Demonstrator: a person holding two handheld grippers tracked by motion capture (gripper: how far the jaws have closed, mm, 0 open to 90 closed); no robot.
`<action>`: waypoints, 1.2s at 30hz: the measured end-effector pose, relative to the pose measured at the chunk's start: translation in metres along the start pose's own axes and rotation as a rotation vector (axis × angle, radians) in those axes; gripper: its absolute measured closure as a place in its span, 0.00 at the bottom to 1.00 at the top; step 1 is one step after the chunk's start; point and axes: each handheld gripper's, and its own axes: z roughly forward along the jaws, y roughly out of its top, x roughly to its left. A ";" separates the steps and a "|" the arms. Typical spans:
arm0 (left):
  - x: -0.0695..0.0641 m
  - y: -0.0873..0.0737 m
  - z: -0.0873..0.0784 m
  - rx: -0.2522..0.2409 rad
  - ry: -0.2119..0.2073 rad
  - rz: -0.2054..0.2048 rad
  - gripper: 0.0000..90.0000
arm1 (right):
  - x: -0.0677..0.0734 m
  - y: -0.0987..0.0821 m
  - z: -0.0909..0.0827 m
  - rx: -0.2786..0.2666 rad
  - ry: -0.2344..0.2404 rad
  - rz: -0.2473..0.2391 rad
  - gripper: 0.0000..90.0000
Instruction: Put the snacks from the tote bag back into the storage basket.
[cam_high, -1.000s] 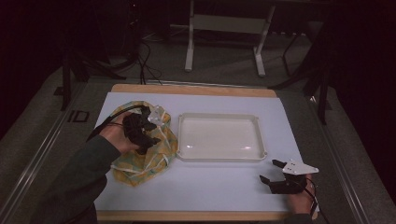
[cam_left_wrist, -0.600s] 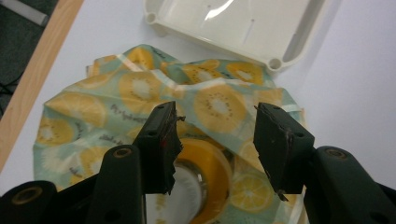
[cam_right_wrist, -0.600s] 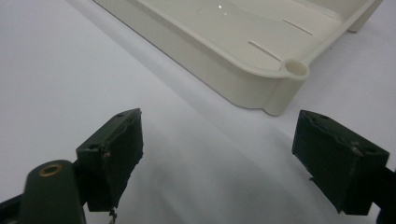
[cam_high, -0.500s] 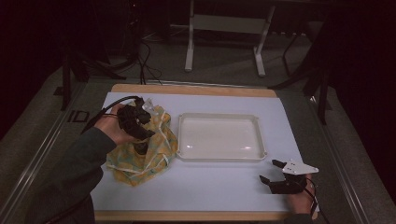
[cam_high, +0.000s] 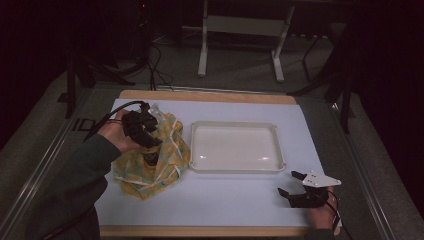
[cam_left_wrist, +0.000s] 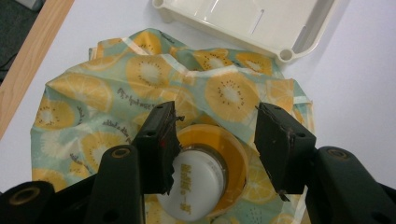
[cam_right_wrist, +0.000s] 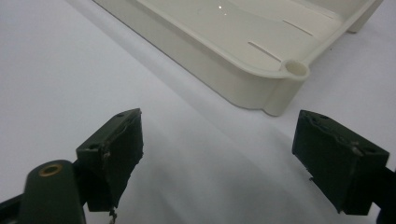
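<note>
A cloth (cam_high: 167, 167) printed with orange citrus slices lies crumpled on the white table cover, left of a cream tray (cam_high: 235, 124). My left gripper (cam_high: 150, 150) points down into the cloth (cam_left_wrist: 140, 74). Its jaws have just been opening and stand apart over a white round lid with print (cam_left_wrist: 198, 179), which sits inside an orange ring in the folds. The left gripper (cam_left_wrist: 215, 140) has one pad close beside the lid and the other well clear of it. My right gripper (cam_high: 288, 182) rests open near the front right, with nothing in it.
In the right gripper view, the right gripper (cam_right_wrist: 219, 149) faces the near corner wall of the tray (cam_right_wrist: 224, 70), whose inside is bare. A wooden table edge (cam_high: 210, 95) runs along the back. Dark floor, cables and stand legs lie beyond.
The left hand and its gripper have shifted a little to the left and away over the cloth, and the folds have moved with it. The right gripper has stayed put.
</note>
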 end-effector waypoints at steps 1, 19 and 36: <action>0.001 -0.001 -0.001 0.008 -0.001 -0.003 0.54 | 0.000 0.000 0.000 0.000 0.000 0.000 0.18; 0.015 -0.015 -0.006 0.045 -0.019 -0.052 0.59 | 0.000 0.000 0.000 -0.001 0.000 -0.003 0.18; 0.016 -0.012 -0.002 0.138 -0.039 -0.031 0.64 | 0.000 0.000 0.000 -0.004 -0.004 -0.005 0.18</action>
